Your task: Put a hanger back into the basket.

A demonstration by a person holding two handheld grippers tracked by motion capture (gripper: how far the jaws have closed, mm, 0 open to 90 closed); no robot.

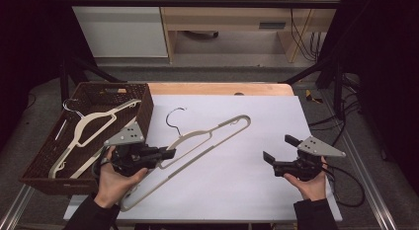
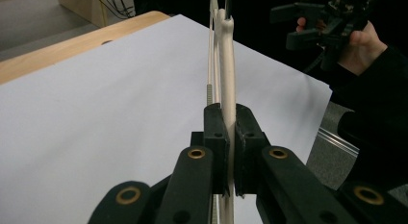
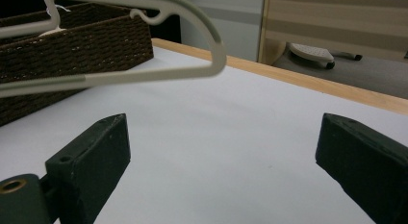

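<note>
Left gripper [image 2: 230, 152] clamped on cream hanger [image 1: 197, 141] arm, right gripper [image 1: 279, 151] open, empty; single-point grip, could swing, snag wicker basket [image 1: 143, 111].

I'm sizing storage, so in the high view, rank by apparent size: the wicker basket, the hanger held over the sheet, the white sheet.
1. white sheet
2. wicker basket
3. hanger held over the sheet, clamped in the left gripper; lifted nearer the camera, so slightly flattered.
</note>
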